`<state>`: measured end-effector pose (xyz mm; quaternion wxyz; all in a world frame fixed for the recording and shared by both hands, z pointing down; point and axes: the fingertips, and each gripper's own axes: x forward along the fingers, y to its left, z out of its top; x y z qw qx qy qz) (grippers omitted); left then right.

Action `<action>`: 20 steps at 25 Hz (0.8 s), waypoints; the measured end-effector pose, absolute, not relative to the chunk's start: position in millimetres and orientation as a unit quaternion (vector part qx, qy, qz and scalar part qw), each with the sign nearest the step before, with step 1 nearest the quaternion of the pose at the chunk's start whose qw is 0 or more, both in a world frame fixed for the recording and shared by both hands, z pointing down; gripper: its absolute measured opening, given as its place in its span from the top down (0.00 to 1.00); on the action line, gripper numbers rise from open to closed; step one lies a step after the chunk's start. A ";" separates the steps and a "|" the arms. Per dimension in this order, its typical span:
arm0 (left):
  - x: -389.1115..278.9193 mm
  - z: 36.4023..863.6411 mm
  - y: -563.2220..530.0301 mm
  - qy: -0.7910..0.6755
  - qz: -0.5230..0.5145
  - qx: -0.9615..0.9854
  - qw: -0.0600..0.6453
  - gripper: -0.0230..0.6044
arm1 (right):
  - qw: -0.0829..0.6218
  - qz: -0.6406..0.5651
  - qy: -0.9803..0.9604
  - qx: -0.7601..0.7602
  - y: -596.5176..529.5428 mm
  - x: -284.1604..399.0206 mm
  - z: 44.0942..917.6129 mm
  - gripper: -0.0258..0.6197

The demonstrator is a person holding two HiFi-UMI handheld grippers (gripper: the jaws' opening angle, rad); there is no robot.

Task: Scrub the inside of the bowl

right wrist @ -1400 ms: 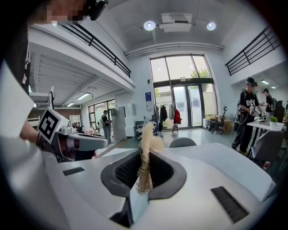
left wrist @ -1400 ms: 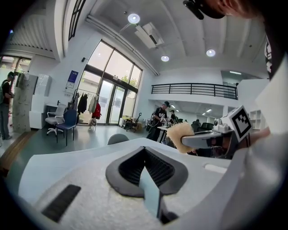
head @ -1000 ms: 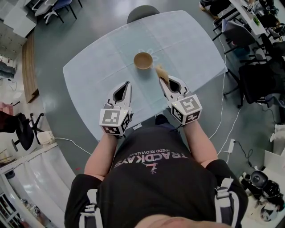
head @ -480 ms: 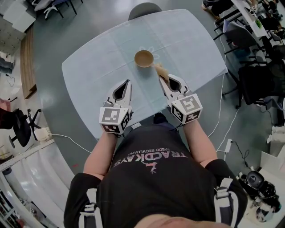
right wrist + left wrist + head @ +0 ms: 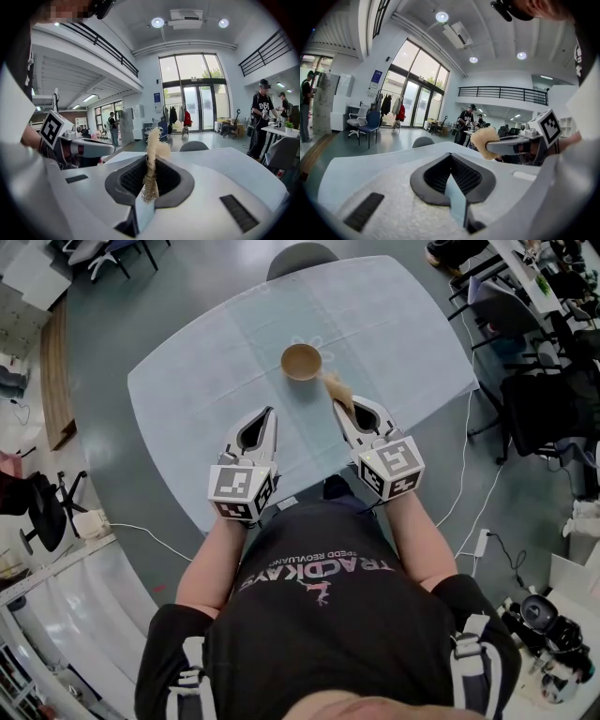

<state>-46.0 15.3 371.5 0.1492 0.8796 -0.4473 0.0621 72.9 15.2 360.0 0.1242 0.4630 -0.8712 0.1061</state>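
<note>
The scrubbing has not started yet, as far as I can see. My right gripper [image 5: 345, 411] is pinched tight on a tan, stringy scrubber [image 5: 335, 387]. The scrubber sticks up and out past the tips. In the right gripper view I can see its rough threads squeezed between the two jaws. So I have the tool in hand. That part is done.

The bowl [image 5: 301, 362] is brown and round. It sits the right way up on the tabletop [image 5: 202, 381], out in front of both grippers. The scrubber is near the bowl's rim, on my right side of it, but it is not touching the bowl and it is not inside.

My left gripper [image 5: 265, 421] is closed all the way with nothing in it. It hangs over the tabletop on my near side of the bowl, well apart from it.

The bowl looks empty to me. I see only its plain brown inside. It is too small in the head view to tell if it is dirty or clean.

What is left is most of the job, I think. I need to bring the scrubber into the bowl and rub it round the inside. My empty left gripper could hold the bowl so it does not slide.
</note>
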 end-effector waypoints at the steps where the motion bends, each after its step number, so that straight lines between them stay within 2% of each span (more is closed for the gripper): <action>1: -46.8 372.0 15.7 -0.447 0.063 0.880 0.149 0.94 | 0.124 0.106 -0.871 0.463 15.7 72.0 360.1 0.91; 20: -47.2 373.6 21.3 -0.444 0.065 0.881 0.151 0.94 | 0.123 0.102 -0.873 0.461 20.6 68.1 357.3 0.91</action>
